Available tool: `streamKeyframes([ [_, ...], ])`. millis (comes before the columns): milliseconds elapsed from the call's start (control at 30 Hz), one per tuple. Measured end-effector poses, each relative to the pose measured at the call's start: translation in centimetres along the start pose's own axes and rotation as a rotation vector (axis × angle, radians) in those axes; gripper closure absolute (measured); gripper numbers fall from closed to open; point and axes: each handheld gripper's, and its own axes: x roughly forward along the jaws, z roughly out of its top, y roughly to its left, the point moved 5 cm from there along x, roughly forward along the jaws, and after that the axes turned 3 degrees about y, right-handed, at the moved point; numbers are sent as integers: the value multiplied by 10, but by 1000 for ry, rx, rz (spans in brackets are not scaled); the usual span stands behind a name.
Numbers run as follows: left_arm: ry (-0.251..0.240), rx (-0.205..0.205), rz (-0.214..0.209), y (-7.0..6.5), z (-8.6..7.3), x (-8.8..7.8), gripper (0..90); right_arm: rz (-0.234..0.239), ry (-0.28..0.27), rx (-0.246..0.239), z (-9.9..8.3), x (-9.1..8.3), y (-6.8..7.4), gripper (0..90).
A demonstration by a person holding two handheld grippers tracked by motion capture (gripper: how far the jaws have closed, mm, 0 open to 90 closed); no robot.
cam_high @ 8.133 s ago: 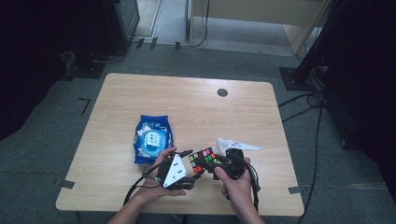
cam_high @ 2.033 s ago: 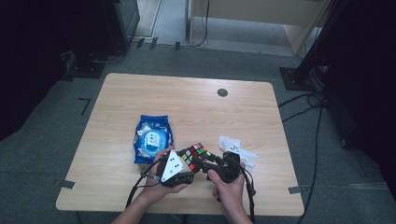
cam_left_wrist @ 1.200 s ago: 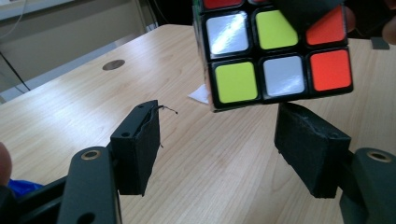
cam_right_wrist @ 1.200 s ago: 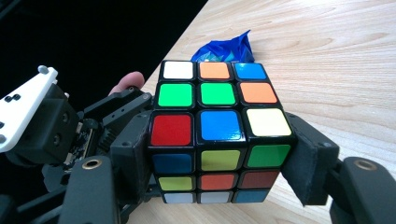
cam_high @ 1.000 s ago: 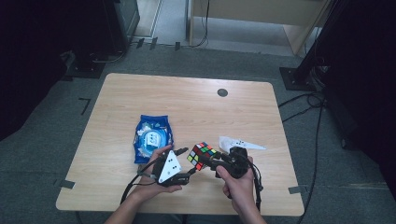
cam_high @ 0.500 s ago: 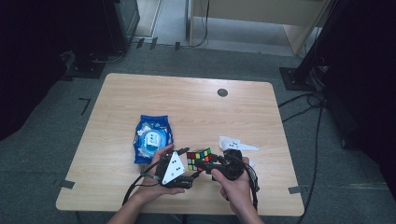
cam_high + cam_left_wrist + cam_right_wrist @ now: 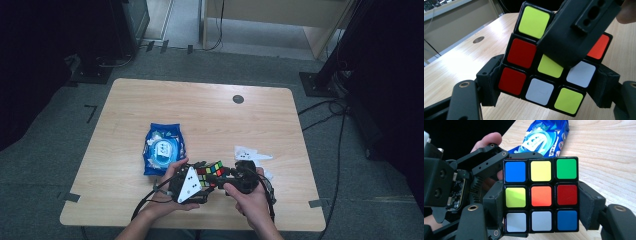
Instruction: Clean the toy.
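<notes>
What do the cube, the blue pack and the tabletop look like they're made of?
Cube: probably hard plastic, black body with glossy coloured tiles that catch light. Blue pack: thin printed plastic film, shiny and crinkled. Table: pale wood-grain surface, matte; could be laminate rather than solid wood.

Pale wooden desk (image 7: 150,110) on a grey floor (image 7: 60,120)

A blue packet (image 7: 162,148) lies left of centre, a white scrap of paper (image 7: 251,154) to its right near the front edge, and a small dark round cap (image 7: 238,99) sits toward the far side.
</notes>
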Motion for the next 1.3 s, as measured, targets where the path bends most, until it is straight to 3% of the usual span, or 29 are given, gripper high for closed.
streamKeyframes([
  [200,-8,-1,2,0,1,-1,281,9,-5,18,1,1,-3,332],
  [300,-18,-9,22,3,1,-3,337,4,-10,31,2,0,-5,310],
  [433,-35,-44,15,8,1,-5,339,37,-13,34,2,0,-5,321],
  [600,-48,-36,3,5,2,-6,339,58,-30,45,3,0,-6,298],
  [700,-47,-34,0,3,2,-5,339,77,-45,62,3,-1,-6,334],
  [800,-44,-53,-15,4,2,-4,338,50,-61,48,2,-1,-5,342],
  [967,-44,-52,2,4,4,-4,317,17,-70,33,2,-1,-3,343],
  [1100,-36,-46,-3,4,3,-4,336,19,-72,28,1,0,-3,342],
  [1200,-40,-45,4,4,3,-6,338,46,-59,26,2,1,-4,339],
  [1300,-35,-68,18,13,1,-8,339,83,-71,8,10,-11,-7,316],
])
